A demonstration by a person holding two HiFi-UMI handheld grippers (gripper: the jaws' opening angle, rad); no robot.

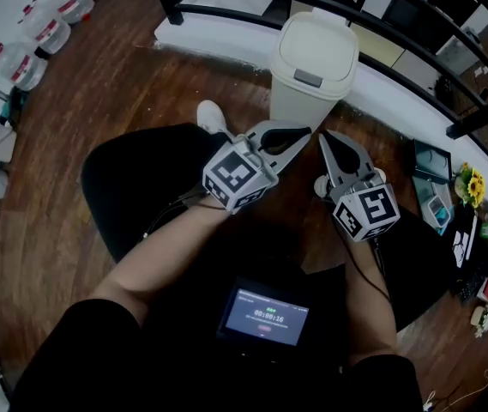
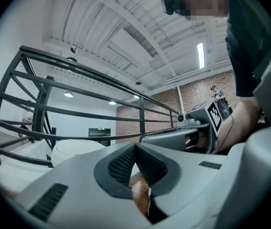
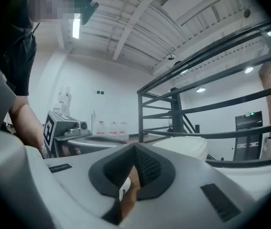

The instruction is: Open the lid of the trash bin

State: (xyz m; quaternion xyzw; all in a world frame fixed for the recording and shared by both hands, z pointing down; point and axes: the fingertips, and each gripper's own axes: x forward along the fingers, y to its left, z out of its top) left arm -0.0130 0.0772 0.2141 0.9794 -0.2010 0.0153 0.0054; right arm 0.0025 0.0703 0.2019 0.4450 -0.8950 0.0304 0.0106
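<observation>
Head view: cream trash bin point(image 1: 310, 80) at the wood floor's point(image 1: 115, 84) far edge, against the railing point(image 1: 218, 9), lid point(image 1: 315, 45) down. Just short of it, left gripper point(image 1: 304, 134) and right gripper point(image 1: 324, 137).

Left gripper view: jaws pressed together, empty.

Right gripper view: likewise closed on nothing.

Nothing done yet, judging by the closed lid; reaching and opening both left.

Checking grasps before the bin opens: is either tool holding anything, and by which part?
Nothing is held. The left tool and the right tool are both shut and empty, apart from the trash bin.
</observation>
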